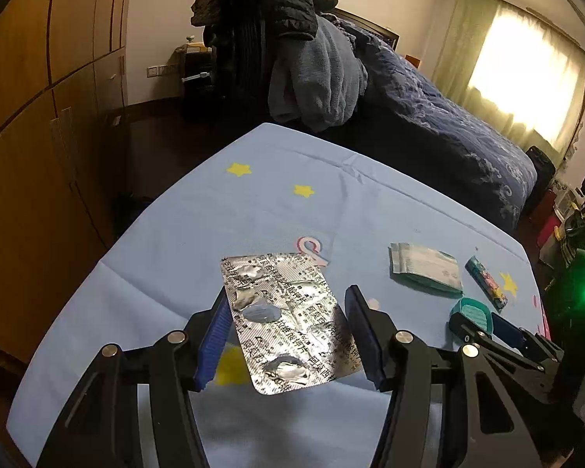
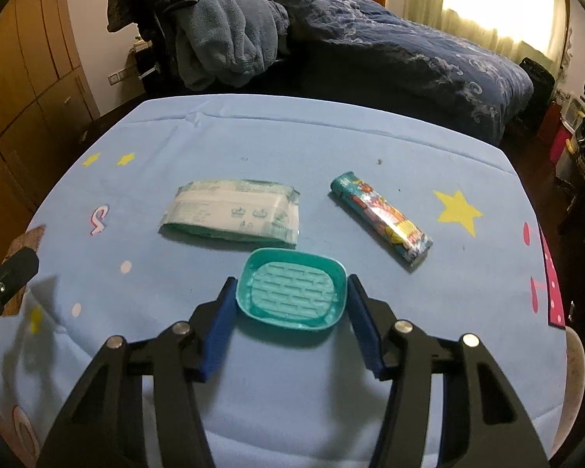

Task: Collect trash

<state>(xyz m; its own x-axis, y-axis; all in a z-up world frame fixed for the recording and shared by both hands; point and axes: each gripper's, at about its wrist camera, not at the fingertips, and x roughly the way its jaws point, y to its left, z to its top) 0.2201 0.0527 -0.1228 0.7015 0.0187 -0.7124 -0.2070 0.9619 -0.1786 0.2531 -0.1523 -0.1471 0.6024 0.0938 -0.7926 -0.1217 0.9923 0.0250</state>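
A used silver blister pack (image 1: 288, 321) is lifted above the light blue starred cloth (image 1: 199, 241), held between the blue pads of my left gripper (image 1: 288, 335). My right gripper (image 2: 290, 321) holds a small teal soap dish (image 2: 292, 298) between its pads, just above the cloth (image 2: 331, 140); it also shows in the left wrist view (image 1: 472, 312). A flat white-green wipes packet (image 2: 232, 212) and a colourful patterned wrapper stick (image 2: 382, 222) lie on the cloth beyond the dish; both show in the left wrist view, the packet (image 1: 425, 269) and the stick (image 1: 487, 282).
The table stands beside a bed with a dark blue quilt (image 2: 409, 50). Piled coats and a grey-blue fleece (image 1: 316, 74) hang behind the table's far edge. Wooden wardrobes (image 1: 27, 117) line the left wall. Clutter stands by the right wall (image 2: 573, 124).
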